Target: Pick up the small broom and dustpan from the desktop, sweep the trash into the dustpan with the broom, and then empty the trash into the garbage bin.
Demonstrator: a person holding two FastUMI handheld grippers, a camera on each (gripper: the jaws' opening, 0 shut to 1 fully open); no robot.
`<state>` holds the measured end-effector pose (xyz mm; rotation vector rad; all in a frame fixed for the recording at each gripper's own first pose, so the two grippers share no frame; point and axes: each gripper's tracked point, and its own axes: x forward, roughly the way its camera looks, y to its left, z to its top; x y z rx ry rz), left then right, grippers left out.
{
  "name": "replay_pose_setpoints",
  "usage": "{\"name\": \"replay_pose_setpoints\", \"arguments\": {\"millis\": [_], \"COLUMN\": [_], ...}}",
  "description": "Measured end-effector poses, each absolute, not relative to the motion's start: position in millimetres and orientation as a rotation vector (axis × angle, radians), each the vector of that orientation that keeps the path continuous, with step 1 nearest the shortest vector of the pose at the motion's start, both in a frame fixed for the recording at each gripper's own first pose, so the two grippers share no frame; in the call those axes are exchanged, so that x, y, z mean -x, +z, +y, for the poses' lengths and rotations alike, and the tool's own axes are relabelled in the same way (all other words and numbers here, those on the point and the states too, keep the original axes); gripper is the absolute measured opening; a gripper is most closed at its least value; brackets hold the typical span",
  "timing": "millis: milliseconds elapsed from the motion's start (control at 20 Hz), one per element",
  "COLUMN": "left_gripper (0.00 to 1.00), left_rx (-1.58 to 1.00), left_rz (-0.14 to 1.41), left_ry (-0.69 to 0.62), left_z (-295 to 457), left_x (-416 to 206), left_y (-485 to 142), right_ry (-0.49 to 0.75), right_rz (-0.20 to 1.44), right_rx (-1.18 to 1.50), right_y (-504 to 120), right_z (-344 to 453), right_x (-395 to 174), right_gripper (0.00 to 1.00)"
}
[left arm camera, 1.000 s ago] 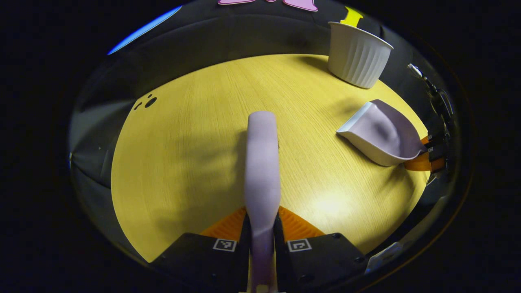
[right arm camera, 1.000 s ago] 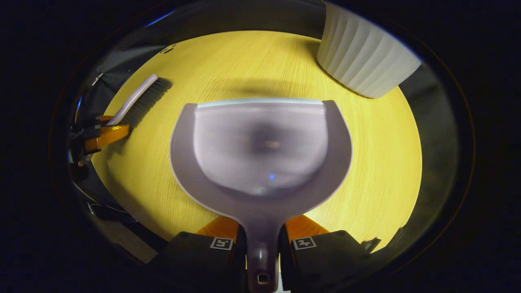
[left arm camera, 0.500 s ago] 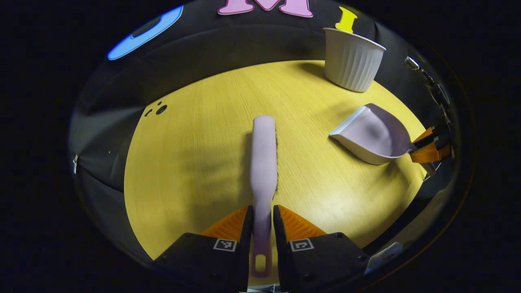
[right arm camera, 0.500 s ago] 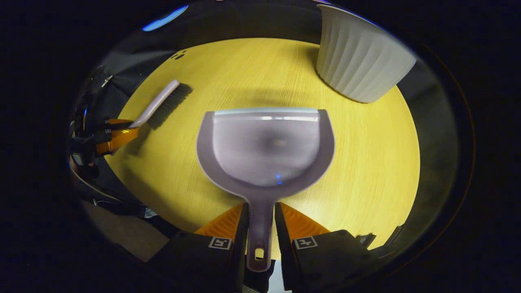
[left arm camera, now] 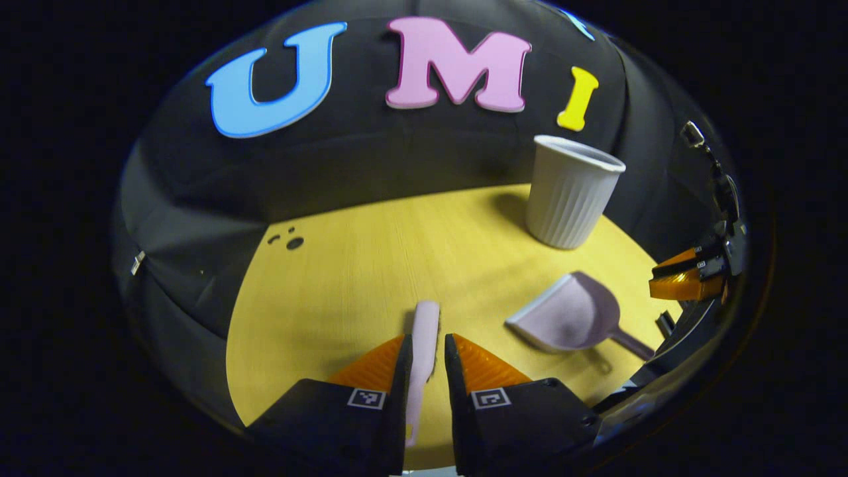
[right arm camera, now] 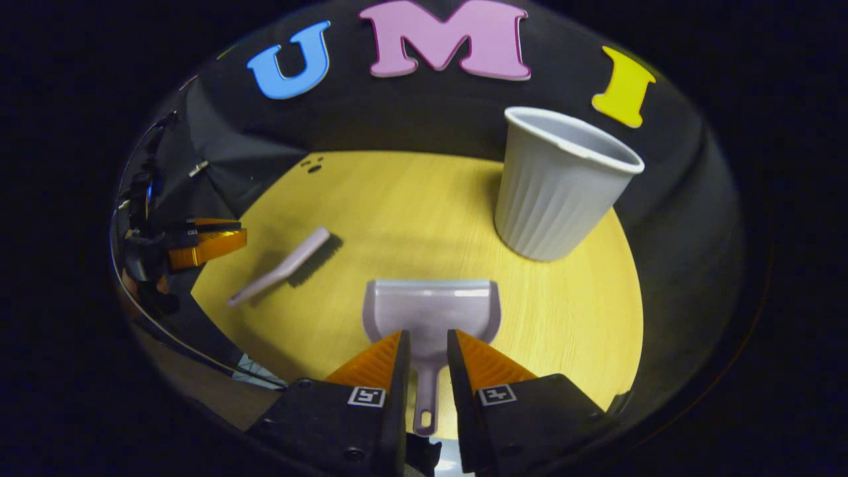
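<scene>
The lilac small broom (left arm camera: 424,319) lies flat on the yellow desktop (left arm camera: 344,278), below and beyond my left gripper (left arm camera: 424,341), whose jaws stand a narrow gap apart and hold nothing. The lilac dustpan (right arm camera: 430,308) rests on the desktop with its handle pointing at my right gripper (right arm camera: 427,334), which hangs above it, slightly open and empty. In the right gripper view, the broom (right arm camera: 285,265) lies apart from the left gripper (right arm camera: 209,242). In the left gripper view, the dustpan (left arm camera: 570,318) lies apart from the right gripper (left arm camera: 686,278).
A white ribbed garbage bin (right arm camera: 556,185) stands upright at the table's far right, also seen as the bin (left arm camera: 570,195) beyond the dustpan. A few small dark marks (left arm camera: 291,242) sit near the far left edge. Black cloth walls surround the table.
Both grippers have let go and drawn back and up. The broom and dustpan now lie on the desktop, farther from the fingers, and more of the wall has come into view.
</scene>
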<state>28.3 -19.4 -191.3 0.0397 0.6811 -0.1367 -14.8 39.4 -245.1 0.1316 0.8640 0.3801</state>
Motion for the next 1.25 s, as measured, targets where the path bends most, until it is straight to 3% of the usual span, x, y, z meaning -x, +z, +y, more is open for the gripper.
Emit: {"name": "replay_pose_setpoints", "arguments": {"millis": [100, 450, 550, 600, 700, 1250], "left_gripper": [0.33, 0.33, 0.37, 0.28, 0.33, 0.33], "left_rx": [-0.044, -0.020, -0.029, -0.032, -0.033, -0.007], "left_rz": [0.602, 0.403, 0.376, 0.371, 0.364, 0.366], "left_ry": [-0.137, -0.179, -0.188, -0.192, -0.207, -0.214], "left_z": [-22.4, -47.2, -52.2, -53.7, -59.5, -48.3], "left_x": [-40.1, -60.9, -62.0, -61.6, -61.2, -59.5], "left_y": [-160.5, -70.4, -66.6, -64.8, -63.5, -67.0], "right_ry": [0.370, 0.324, 0.327, 0.337, 0.339, 0.314], "right_rz": [0.746, 0.439, 0.420, 0.427, 0.432, 0.438], "right_rx": [-0.143, -0.184, -0.204, -0.202, -0.188, -0.174], "right_y": [-216.7, -132.1, -120.8, -121.1, -126.2, -122.2], "right_z": [37.7, 34.4, 32.6, 34.2, 37.4, 47.3], "right_x": [-8.5, -56.7, -57.0, -56.4, -57.6, -54.2], "right_gripper": [0.36, 0.36, 0.35, 0.35, 0.36, 0.36]}}
